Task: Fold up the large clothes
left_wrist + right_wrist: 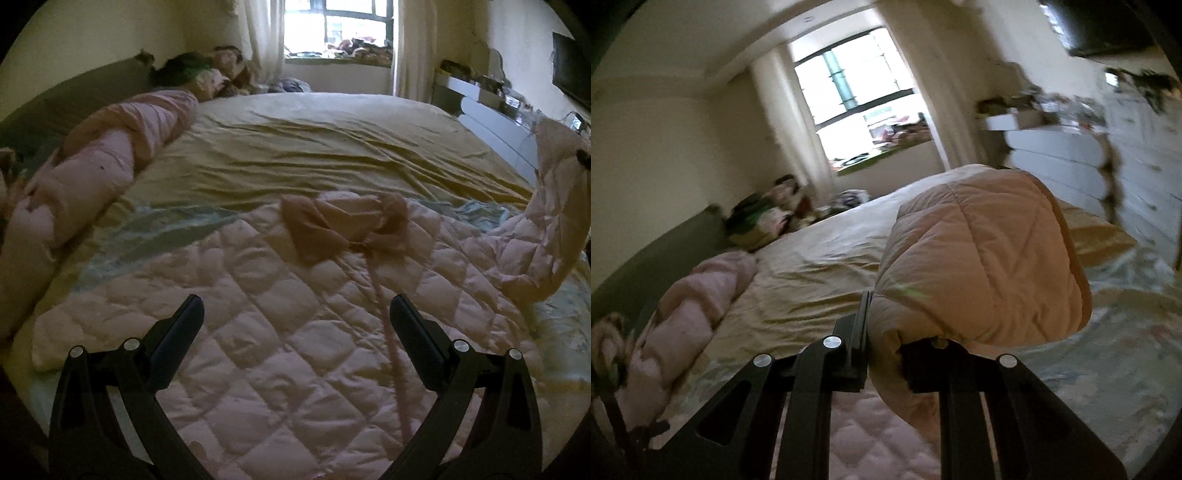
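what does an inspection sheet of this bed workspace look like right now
surface: bed with a wrinkled yellow sheet.
job's things: pink quilted coat spread flat, collar away from the camera; one sleeve lifted.
clutter: rolled pink bedding along one side; pile of clothes in the far corner.
grippers: left gripper open above the coat, holding nothing; right gripper shut on the sleeve.
cables: nothing seen.
surroundings: window with curtains, white dresser, dark screen on the wall.

Bare sheet (314, 136) lies open; rolled blanket (110, 162) blocks its left.
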`<move>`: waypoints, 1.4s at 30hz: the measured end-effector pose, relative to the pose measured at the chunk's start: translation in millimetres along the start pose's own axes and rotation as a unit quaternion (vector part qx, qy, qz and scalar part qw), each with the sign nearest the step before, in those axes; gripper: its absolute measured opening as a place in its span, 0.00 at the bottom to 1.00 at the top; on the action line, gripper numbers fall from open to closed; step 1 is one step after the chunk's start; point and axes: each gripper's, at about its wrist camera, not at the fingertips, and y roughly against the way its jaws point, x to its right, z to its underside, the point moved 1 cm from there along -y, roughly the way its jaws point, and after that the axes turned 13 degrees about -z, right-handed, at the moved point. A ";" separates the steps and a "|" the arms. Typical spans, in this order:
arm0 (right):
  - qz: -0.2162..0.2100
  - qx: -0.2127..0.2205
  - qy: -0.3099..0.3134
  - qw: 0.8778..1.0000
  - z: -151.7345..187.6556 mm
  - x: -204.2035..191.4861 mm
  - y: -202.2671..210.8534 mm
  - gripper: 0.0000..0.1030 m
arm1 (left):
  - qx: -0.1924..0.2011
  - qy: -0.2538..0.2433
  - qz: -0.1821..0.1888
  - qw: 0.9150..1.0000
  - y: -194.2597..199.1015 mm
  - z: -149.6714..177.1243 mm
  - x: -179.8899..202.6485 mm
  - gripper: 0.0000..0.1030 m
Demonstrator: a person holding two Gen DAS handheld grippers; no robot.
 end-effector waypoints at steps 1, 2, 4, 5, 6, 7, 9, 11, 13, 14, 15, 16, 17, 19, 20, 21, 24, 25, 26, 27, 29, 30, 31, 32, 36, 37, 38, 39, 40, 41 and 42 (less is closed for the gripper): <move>-0.007 -0.004 0.008 1.000 -0.1 -13.4 -8.3 0.13 | 0.003 0.002 -0.002 1.000 1.0 0.6 -4.5 0.92; -0.014 -0.007 0.013 1.000 1.4 -23.8 -12.9 0.13 | 0.007 0.002 -0.003 1.000 1.7 1.4 -8.2 0.92; -0.027 -0.015 0.025 0.999 4.9 -43.7 -23.5 0.13 | 0.013 0.004 -0.005 1.000 2.8 3.1 -15.4 0.92; -0.033 -0.020 0.032 0.999 7.9 -55.0 -28.7 0.13 | 0.013 0.005 -0.003 1.000 2.6 4.1 -19.6 0.92; -0.037 -0.023 0.038 0.998 10.8 -63.1 -32.3 0.13 | 0.012 0.008 0.003 1.000 1.7 4.9 -23.7 0.92; -0.042 -0.027 0.044 0.998 14.0 -72.8 -37.5 0.13 | 0.010 0.011 0.009 1.000 0.6 5.9 -27.0 0.92; -0.050 -0.036 0.057 0.996 20.8 -89.8 -48.2 0.13 | 0.003 0.023 0.024 0.999 -4.2 7.8 -36.0 0.92; -0.058 -0.049 0.072 0.995 31.2 -107.0 -61.0 0.13 | -0.001 0.033 0.029 0.999 -8.1 10.9 -44.1 0.92; -0.063 -0.062 0.084 0.993 42.8 -122.4 -74.4 0.13 | -0.007 0.045 0.033 0.998 -14.2 15.0 -51.9 0.92; -0.065 -0.067 0.089 0.992 48.3 -129.3 -80.9 0.13 | -0.011 0.050 0.036 0.998 -18.0 17.5 -56.0 0.92; -0.069 -0.079 0.098 0.990 59.6 -138.9 -90.6 0.13 | -0.013 0.055 0.038 0.998 -21.0 19.9 -58.6 0.92; -0.071 -0.087 0.103 0.988 68.9 -144.6 -96.6 0.13 | -0.020 0.063 0.042 0.997 -26.6 23.6 -63.2 0.92; -0.073 -0.098 0.112 0.986 82.0 -152.1 -104.2 0.13 | -0.025 0.068 0.045 0.996 -30.5 26.1 -65.8 0.92; -0.075 -0.116 0.126 0.982 106.4 -161.4 -117.5 0.13 | -0.036 0.081 0.053 0.995 -39.3 32.9 -71.8 0.92; -0.079 -0.131 0.132 0.979 123.1 -165.1 -125.9 0.13 | -0.041 0.088 0.059 0.994 -44.0 36.6 -74.7 0.92; -0.080 -0.143 0.136 0.977 136.3 -168.5 -132.9 0.13 | -0.046 0.093 0.063 0.993 -47.6 39.5 -76.7 0.92; -0.081 -0.179 0.139 0.971 171.7 -173.0 -153.8 0.14 | -0.065 0.108 0.078 0.989 -62.4 49.9 -82.0 0.92; -0.080 -0.194 0.135 0.968 183.0 -172.5 -160.9 0.14 | -0.069 0.113 0.082 0.988 -66.7 53.0 -83.5 0.92; -0.080 -0.207 0.130 0.966 192.8 -171.3 -167.0 0.14 | -0.074 0.117 0.085 0.987 -70.3 55.6 -84.8 0.92; -0.080 -0.222 0.119 0.964 205.4 -168.1 -172.1 0.17 | -0.077 0.120 0.087 0.986 -72.9 57.5 -86.4 0.92; -0.081 -0.244 0.083 0.963 223.5 -156.4 -177.1 0.21 | -0.085 0.127 0.093 0.984 -78.3 62.0 -88.9 0.92; -0.084 -0.246 0.066 0.963 225.7 -152.9 -177.3 0.25 | -0.088 0.129 0.096 0.983 -80.6 64.4 -89.6 0.92; -0.087 -0.244 0.048 0.965 227.4 -148.3 -175.0 0.31 | -0.090 0.132 0.099 0.982 -82.2 66.1 -90.9 0.92; -0.090 -0.237 0.028 0.967 226.7 -143.3 -170.9 0.37 | -0.092 0.135 0.102 0.981 -83.7 65.6 -91.4 0.92; -0.067 -0.173 -0.018 0.982 212.3 -135.7 -151.9 0.49 | -0.100 0.164 0.132 0.972 -87.9 65.6 -98.0 0.92; -0.072 -0.164 -0.004 0.984 209.4 -141.7 -148.4 0.35 | -0.101 0.170 0.137 0.971 -89.0 65.1 -99.7 0.92; -0.076 -0.162 0.016 0.984 208.5 -149.0 -147.2 0.30 | -0.100 0.179 0.145 0.968 -88.8 64.6 -101.9 0.92; -0.090 -0.163 0.060 0.981 210.3 -165.9 -145.0 0.26 | -0.100 0.186 0.152 0.966 -88.5 63.9 -103.1 0.92; -0.101 -0.169 0.092 0.976 213.8 -177.4 -143.5 0.22 | -0.100 0.195 0.162 0.962 -88.0 63.0 -105.6 0.92; -0.107 -0.174 0.110 0.973 216.5 -185.8 -144.2 0.20 | -0.099 0.207 0.173 0.958 -87.7 62.3 -108.4 0.92; -0.120 -0.186 0.141 0.965 224.8 -200.4 -145.0 0.18 | -0.098 0.215 0.181 0.955 -87.7 62.0 -110.1 0.92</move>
